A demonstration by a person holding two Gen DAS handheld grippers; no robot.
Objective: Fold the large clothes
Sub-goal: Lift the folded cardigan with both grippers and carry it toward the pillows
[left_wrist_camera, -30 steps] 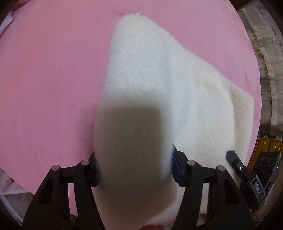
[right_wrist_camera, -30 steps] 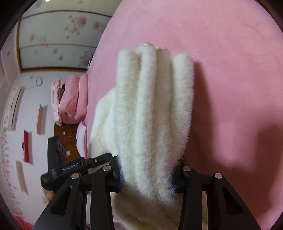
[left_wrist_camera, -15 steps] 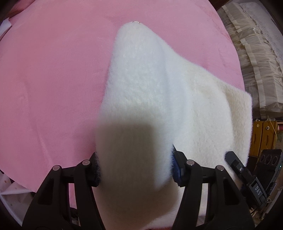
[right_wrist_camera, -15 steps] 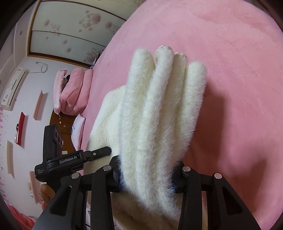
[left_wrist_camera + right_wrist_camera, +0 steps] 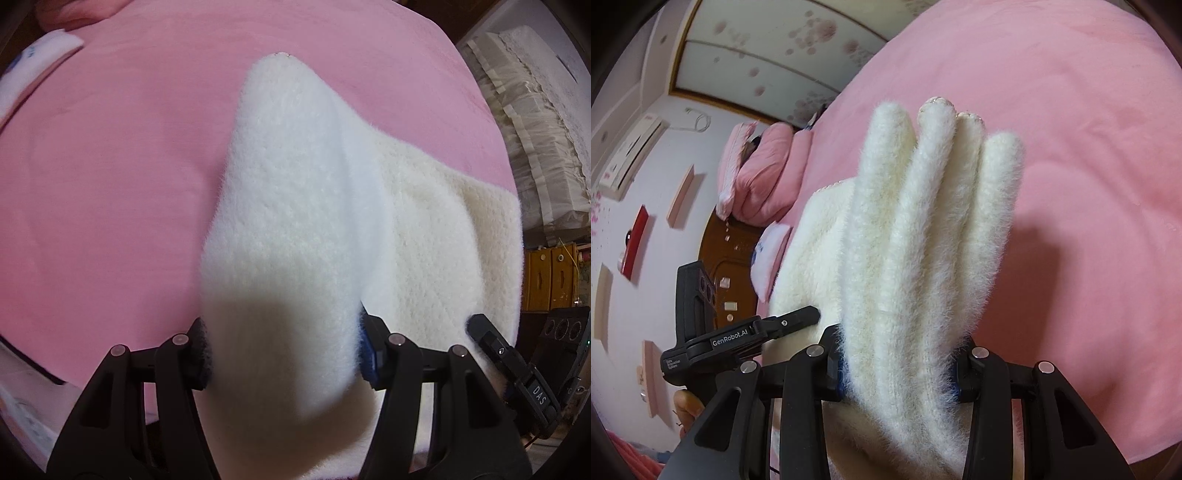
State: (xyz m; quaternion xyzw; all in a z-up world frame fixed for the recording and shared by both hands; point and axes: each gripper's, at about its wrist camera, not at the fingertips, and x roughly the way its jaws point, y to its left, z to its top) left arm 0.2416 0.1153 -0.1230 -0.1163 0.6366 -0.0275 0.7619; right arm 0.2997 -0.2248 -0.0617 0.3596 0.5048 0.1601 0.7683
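A thick white fleece garment [image 5: 295,206] is folded into several layers and held up over the pink bed cover [image 5: 110,177]. My left gripper [image 5: 282,354] is shut on one end of the fold. My right gripper [image 5: 899,373] is shut on the other end, where the stacked fluffy layers [image 5: 923,221] stand up like ridges. The right gripper shows at the lower right of the left wrist view [image 5: 517,365]. The left gripper shows at the left of the right wrist view [image 5: 738,339]. The rest of the garment [image 5: 461,251] spreads to the right between them.
Pink pillows [image 5: 757,177] and a wooden headboard [image 5: 731,266] lie at the far end of the bed. A white pillow [image 5: 33,74] is at the upper left. A cream frilled curtain [image 5: 535,140] and yellow drawers [image 5: 550,277] stand beyond the bed's right edge.
Both grippers have lifted and tilted with the folded garment. More of the room and bed end has come into both views. The grips have not changed.
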